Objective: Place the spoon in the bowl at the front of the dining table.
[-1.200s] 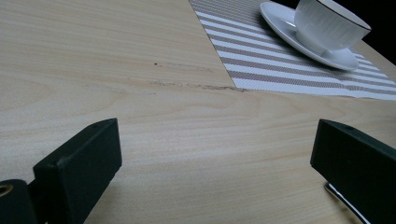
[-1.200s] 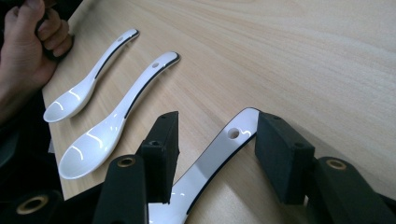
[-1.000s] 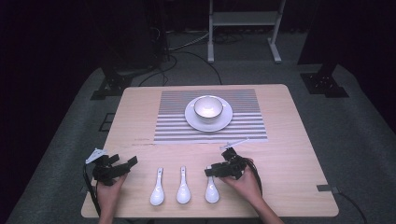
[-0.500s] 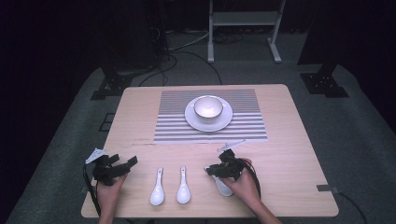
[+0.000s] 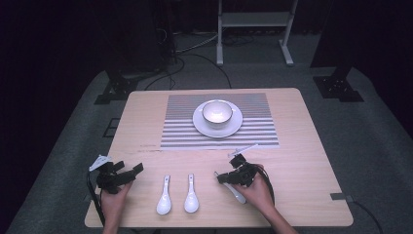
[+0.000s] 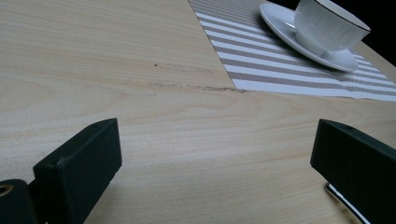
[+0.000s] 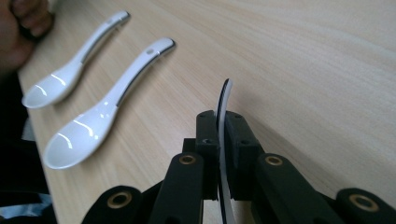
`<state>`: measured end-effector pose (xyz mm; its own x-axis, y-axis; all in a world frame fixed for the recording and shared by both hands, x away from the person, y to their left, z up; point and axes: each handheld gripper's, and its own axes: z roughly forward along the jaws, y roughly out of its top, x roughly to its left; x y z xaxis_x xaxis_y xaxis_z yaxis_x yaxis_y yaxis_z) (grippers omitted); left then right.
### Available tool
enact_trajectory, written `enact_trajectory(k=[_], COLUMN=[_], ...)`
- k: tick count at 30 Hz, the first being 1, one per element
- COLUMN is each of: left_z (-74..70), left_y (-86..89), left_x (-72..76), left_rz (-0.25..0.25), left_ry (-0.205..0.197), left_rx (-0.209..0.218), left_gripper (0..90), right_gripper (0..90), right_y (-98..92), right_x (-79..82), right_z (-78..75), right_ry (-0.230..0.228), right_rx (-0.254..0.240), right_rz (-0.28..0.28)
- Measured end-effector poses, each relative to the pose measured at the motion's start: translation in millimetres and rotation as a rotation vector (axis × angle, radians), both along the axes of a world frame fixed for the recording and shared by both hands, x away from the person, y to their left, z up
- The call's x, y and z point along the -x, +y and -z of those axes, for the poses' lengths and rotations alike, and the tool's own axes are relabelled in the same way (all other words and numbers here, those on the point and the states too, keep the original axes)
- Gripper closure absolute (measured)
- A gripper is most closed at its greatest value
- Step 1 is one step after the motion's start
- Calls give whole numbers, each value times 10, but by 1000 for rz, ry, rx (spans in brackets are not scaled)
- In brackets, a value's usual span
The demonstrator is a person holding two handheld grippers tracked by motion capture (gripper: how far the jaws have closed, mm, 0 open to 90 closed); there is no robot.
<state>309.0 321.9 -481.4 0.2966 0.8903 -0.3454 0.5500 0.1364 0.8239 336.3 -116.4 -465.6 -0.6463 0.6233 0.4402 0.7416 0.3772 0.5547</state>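
Note:
Three white ceramic spoons lie near the front of the wooden table (image 5: 302,161). My right gripper (image 5: 220,176) (image 7: 221,122) has just been closing and is now shut on the handle of the right spoon (image 5: 237,194) (image 7: 224,99), which stands on edge between the pads. The other two spoons (image 5: 164,197) (image 5: 191,196) lie flat to its left, also seen in the right gripper view (image 7: 77,70) (image 7: 105,114). My left gripper (image 5: 132,171) (image 6: 215,158) rests at the front left, open, with bare table between its jaws.
A white bowl (image 5: 217,111) (image 6: 329,25) sits on a saucer (image 5: 207,127) (image 6: 280,18) on a striped placemat (image 5: 263,126) (image 6: 261,60) at the table's far middle. A metal stand (image 5: 253,19) is on the floor behind.
The right gripper's jaws have closed on the right spoon's handle; that spoon has turned on edge and shifted slightly right under the hand. The left gripper has stayed still.

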Motion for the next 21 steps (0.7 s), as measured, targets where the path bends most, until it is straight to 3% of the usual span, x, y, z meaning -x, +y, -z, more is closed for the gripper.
enact_trajectory(k=[4, 9, 10, 13, 21], left_z=[0, 0, 0, 1, 0], left_y=[-1, -1, -1, 1, -1], left_x=[0, -1, -1, 0, 0], left_rz=[0, 0, 0, -2, -2], left_ry=[1, 1, 1, 0, 0], left_rx=[-1, -1, -1, 1, -2], left_gripper=[6, 5, 5, 5, 5], right_gripper=[846, 845, 845, 845, 842], right_y=[-63, -226, -226, -318, -417], right_x=[-20, -46, -46, -60, -74], right_z=[-40, -139, -139, -193, -282], right_ry=[16, 46, 46, 49, 47], right_rx=[-48, -180, -180, -245, -334], right_rz=[8, 30, 30, 45, 69])
